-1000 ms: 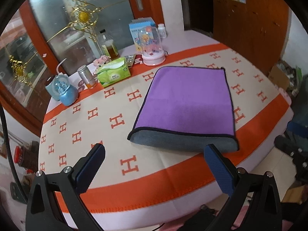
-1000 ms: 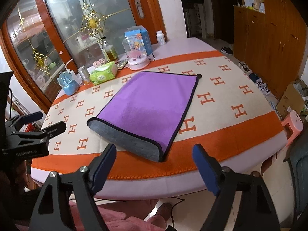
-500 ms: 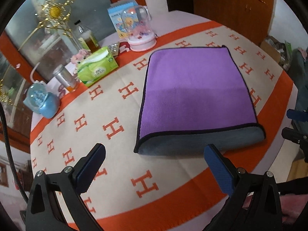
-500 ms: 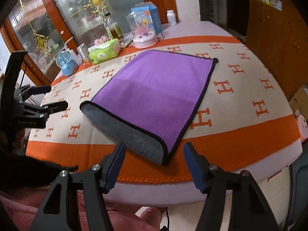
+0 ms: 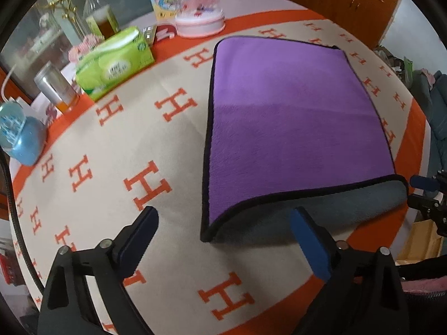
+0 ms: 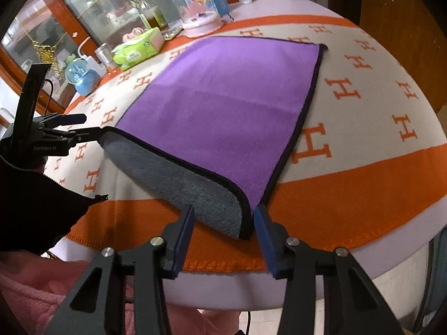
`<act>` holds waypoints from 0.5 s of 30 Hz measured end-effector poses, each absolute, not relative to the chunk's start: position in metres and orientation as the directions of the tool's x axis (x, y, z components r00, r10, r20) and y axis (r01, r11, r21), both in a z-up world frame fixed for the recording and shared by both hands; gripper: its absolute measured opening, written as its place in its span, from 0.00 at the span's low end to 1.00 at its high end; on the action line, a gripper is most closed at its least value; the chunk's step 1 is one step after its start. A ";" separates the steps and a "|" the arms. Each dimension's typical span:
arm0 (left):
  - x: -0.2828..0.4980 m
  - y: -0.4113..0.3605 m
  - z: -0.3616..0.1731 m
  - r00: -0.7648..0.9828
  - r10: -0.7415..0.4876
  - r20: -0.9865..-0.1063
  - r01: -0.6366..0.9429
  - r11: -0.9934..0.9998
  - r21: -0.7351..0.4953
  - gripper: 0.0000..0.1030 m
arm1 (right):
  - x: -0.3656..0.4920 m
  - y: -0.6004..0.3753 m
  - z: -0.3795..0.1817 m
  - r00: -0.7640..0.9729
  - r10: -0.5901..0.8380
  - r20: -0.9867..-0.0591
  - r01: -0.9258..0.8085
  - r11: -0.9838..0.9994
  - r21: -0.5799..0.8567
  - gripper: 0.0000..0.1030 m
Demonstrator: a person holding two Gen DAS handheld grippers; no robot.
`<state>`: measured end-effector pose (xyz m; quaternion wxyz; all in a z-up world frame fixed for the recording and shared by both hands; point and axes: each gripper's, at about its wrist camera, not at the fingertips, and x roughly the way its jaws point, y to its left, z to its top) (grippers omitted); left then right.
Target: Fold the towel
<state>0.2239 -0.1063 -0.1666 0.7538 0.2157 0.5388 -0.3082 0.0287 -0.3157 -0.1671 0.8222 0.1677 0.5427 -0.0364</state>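
Note:
A purple towel (image 5: 293, 117) with a black hem lies folded once on the table, its grey underside (image 5: 321, 209) showing along the near fold. It also shows in the right wrist view (image 6: 232, 106). My left gripper (image 5: 223, 240) is open, its jaws on either side of the near left corner of the towel, just short of it. My right gripper (image 6: 223, 229) is open with a narrower gap, its jaws on either side of the near right corner (image 6: 243, 223). Neither holds anything. The left gripper also shows in the right wrist view (image 6: 72, 125) at the towel's left corner.
The tablecloth (image 5: 117, 167) is beige with orange H marks and an orange border. At the far edge stand a green tissue pack (image 5: 114, 64), a metal can (image 5: 56, 89), a blue globe (image 5: 19, 136), a bottle (image 5: 100, 19) and a domed pink toy (image 5: 198, 8).
Both grippers have moved in toward the towel's near corners. The right jaws have narrowed around the near right corner. The towel has not moved.

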 end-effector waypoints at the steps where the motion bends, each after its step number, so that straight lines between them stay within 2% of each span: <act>1: 0.227 -0.106 -0.171 0.217 -0.232 -0.948 0.694 0.720 -0.018 0.88 | 0.030 -0.315 -0.169 0.404 0.123 -0.906 0.246 0.940 0.237 0.39; 3: 0.232 -0.104 -0.178 0.199 -0.233 -0.952 0.686 0.726 -0.035 0.85 | 0.032 -0.315 -0.173 0.393 0.121 -0.912 0.255 0.938 0.235 0.37; 6: 0.236 -0.102 -0.186 0.169 -0.232 -0.958 0.679 0.732 -0.058 0.75 | 0.035 -0.316 -0.177 0.383 0.121 -0.916 0.271 0.933 0.236 0.35; 14: 0.233 -0.103 -0.196 0.131 -0.266 -0.955 0.708 0.700 -0.098 0.70 | 0.036 -0.315 -0.183 0.369 0.117 -0.922 0.287 0.929 0.233 0.28; 15: 0.232 -0.104 -0.196 0.131 -0.271 -0.954 0.712 0.695 -0.100 0.67 | 0.035 -0.314 -0.183 0.369 0.115 -0.922 0.290 0.928 0.232 0.26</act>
